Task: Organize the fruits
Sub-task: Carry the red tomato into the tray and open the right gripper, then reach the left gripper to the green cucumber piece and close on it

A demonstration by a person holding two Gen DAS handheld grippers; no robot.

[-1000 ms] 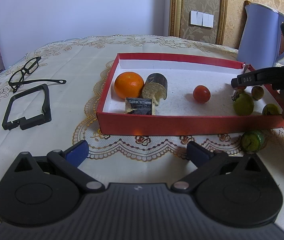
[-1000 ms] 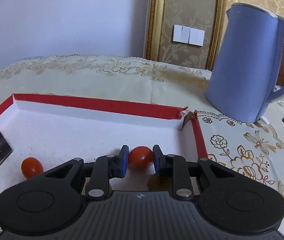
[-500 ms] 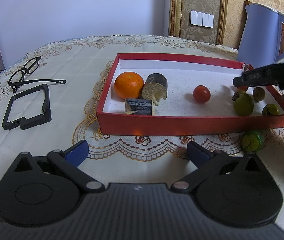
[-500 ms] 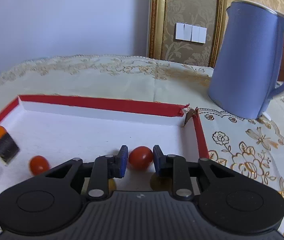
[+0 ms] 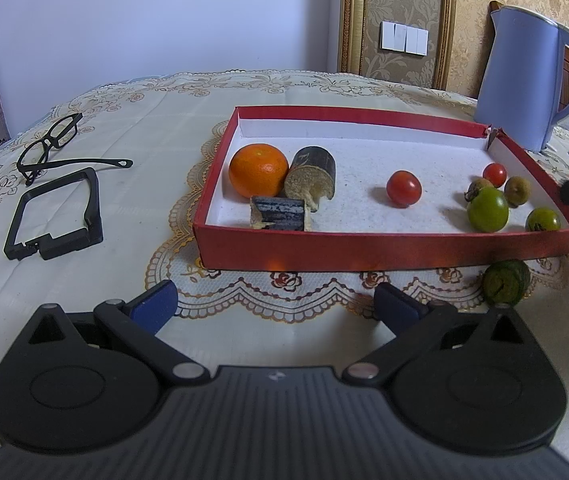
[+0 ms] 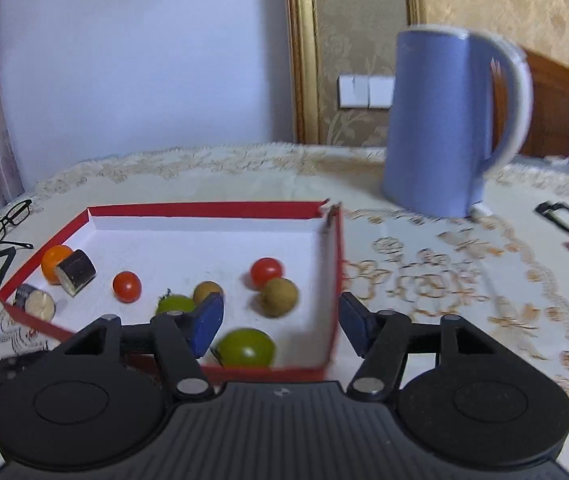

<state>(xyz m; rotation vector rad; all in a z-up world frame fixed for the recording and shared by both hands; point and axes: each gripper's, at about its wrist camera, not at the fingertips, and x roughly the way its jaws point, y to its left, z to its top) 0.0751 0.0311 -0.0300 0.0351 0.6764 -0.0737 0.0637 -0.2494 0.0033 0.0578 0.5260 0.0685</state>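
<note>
Toward the bench's left edge, glasses (image 5: 50, 145) and a black frame (image 5: 54, 216) are seen, well apart from the red box (image 5: 384, 249). The left hand-held gripper (image 5: 274, 306) is held spread and empty before the box's near wall. Inside the box, from left to right, lie an orange (image 5: 258, 175), two dark cut pieces, a tomato (image 5: 403, 188), a second tomato (image 5: 494, 174), brown fruits and green fruits (image 5: 487, 209). One green fruit (image 5: 505, 282) is left on the bench, just outside the box's near right corner. Being round, it shows no long axis; its cut face is turned toward the camera. The right hand-held gripper (image 6: 280, 326) is parted and empty over the box's right wall. That wall could be clipped, and the fruits scattered; the stray fruit may roll when pinched.
</note>
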